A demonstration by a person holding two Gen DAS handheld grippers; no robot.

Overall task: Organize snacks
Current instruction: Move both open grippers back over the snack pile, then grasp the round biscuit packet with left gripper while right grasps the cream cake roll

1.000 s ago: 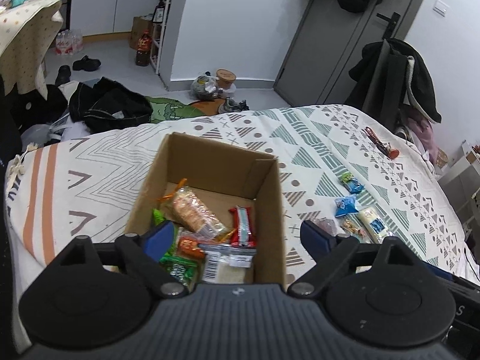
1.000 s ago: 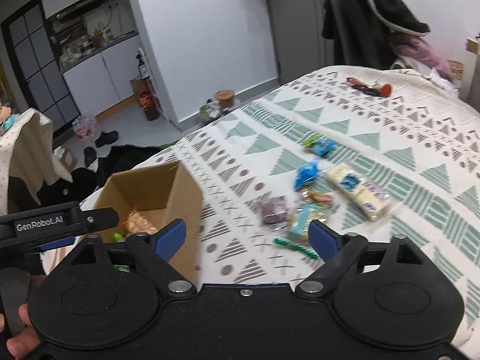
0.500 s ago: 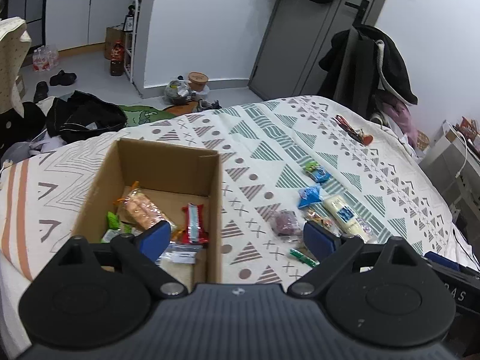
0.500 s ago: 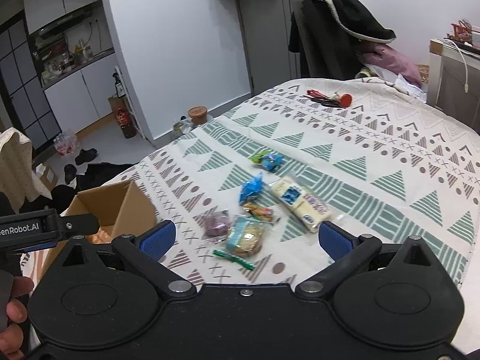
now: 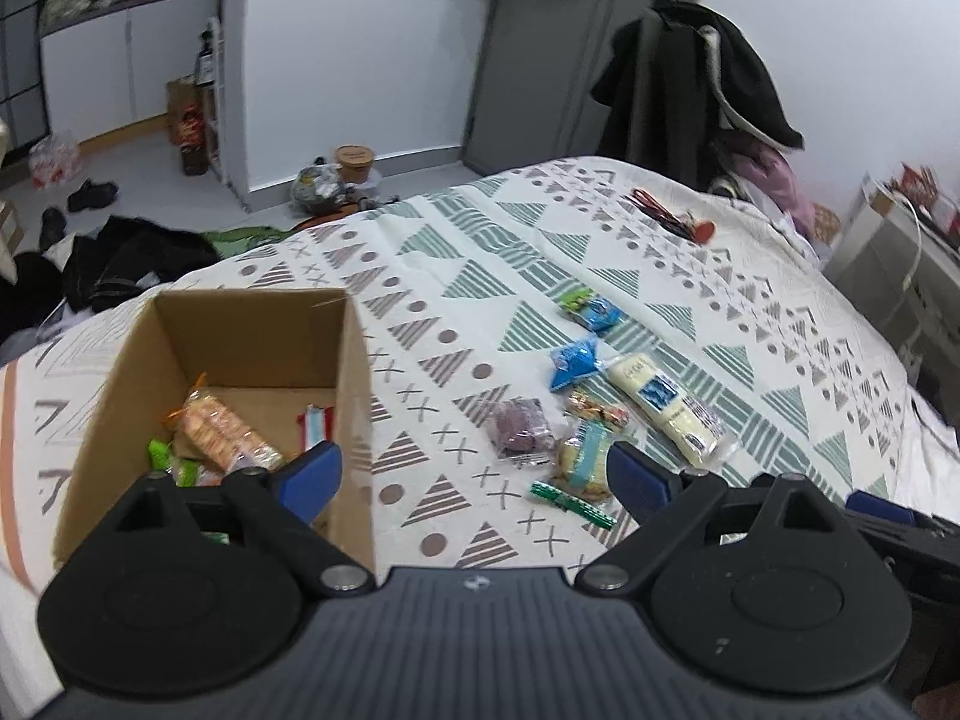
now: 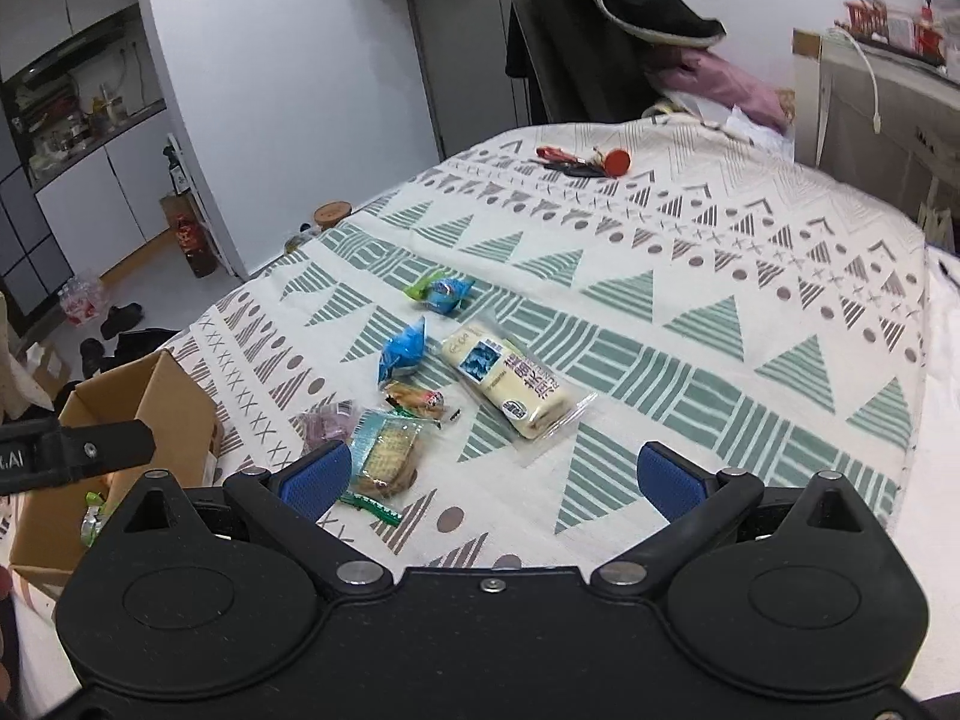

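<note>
Pretty even indoor light in both views, soft and a bit cool, no hard shadows on the bed (image 5: 600, 252). The box (image 5: 252, 324) only shades its own inside a little. Heavy fisheye bend, so the walls and door (image 5: 558, 48) curve near the edges. The shelf (image 6: 888, 18) at far right looks smeared and blurry. Faint glare on the shiny snack wrappers (image 6: 510, 384).
</note>
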